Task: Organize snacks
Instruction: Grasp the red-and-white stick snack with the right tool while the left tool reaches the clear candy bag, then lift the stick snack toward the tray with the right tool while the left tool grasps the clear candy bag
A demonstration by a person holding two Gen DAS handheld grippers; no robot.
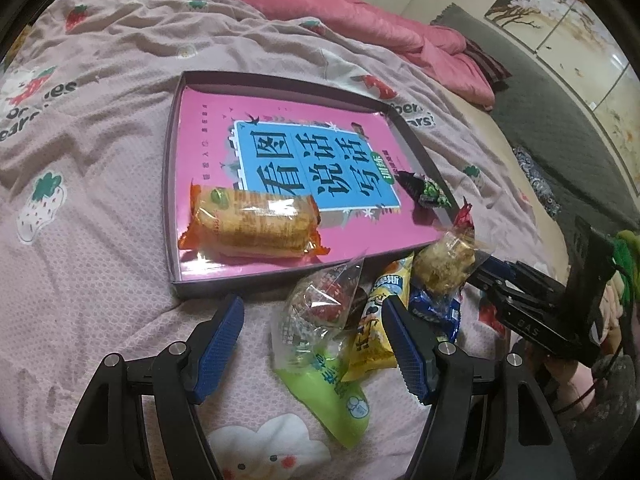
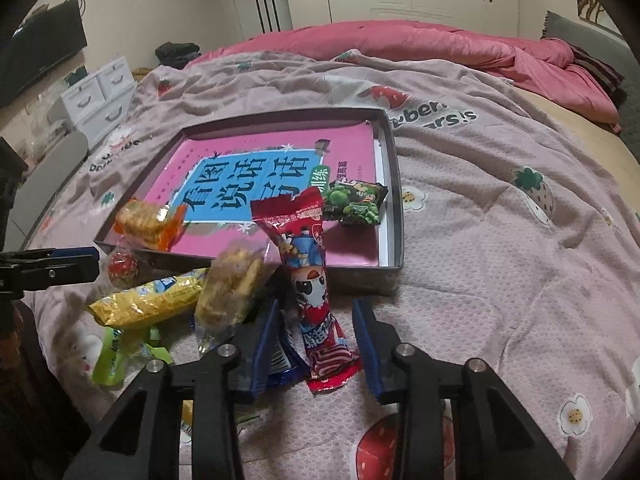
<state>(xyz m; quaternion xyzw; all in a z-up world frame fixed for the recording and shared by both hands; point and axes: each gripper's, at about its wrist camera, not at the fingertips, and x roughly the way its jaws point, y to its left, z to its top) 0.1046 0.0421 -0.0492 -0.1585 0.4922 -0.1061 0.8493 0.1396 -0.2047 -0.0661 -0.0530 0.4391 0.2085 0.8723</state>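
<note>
Pink strawberry-print bedspread, red panda snack stick leaning on the shallow tray, right gripper narrowed astride it, pads apart from it, left gripper wide above loose snack packets, orange cracker pack in tray.

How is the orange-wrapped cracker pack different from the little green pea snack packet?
The orange cracker pack is clearly the bigger and bulkier; the green pea packet is small and flat. The cracker pack's wrapper is see-through in the middle, showing golden crackers, while the pea packet is opaque, dark with green peas printed on it. The cracker pack lies at the box's near left corner, the pea packet near its right wall. Both lie inside the box.
</note>
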